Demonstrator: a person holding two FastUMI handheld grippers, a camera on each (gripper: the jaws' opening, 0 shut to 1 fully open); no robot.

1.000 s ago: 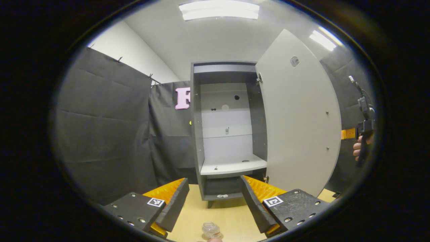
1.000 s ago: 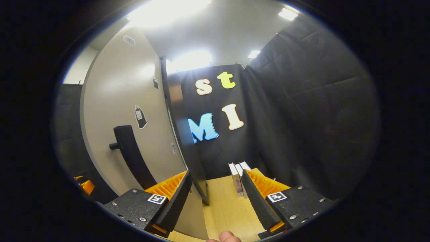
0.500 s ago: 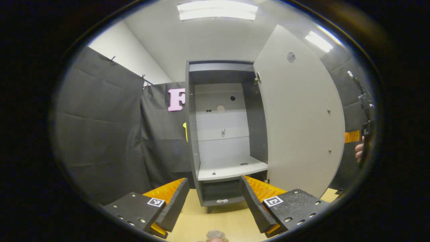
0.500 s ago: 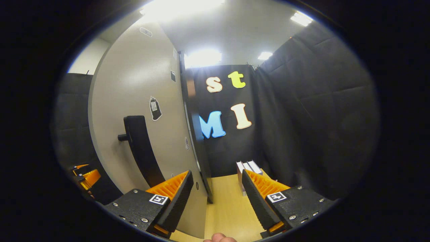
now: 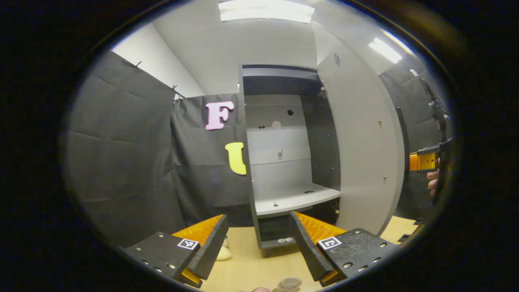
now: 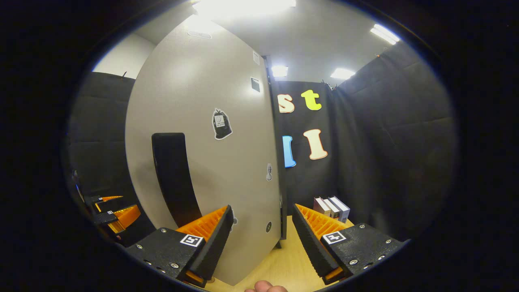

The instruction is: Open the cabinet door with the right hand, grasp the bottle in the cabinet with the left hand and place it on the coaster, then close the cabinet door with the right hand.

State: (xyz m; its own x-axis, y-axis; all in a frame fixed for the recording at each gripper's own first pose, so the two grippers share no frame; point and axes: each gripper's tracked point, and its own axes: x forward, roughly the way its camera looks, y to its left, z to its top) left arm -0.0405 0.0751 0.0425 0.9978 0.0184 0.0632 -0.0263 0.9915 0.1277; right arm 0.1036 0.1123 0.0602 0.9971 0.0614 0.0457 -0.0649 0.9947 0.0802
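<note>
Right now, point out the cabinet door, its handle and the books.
cabinet door (image 6: 211,134), right gripper view, outer face.
handle (image 6: 172,174), right gripper view, mid bar.
books (image 6: 332,206), right gripper view, spines.

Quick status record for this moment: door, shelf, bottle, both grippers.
cabinet door: open, outer face toward right gripper
door handle: untouched
cabinet shelf: no bottle on it
bottle: on the table, just below left gripper
left gripper: open, holding nothing
right gripper: open, close beside door
books: upright beyond the door

Pale grey cabinet door (image 6: 202,121), black handle (image 6: 174,174), light wood table (image 5: 251,267).
</note>
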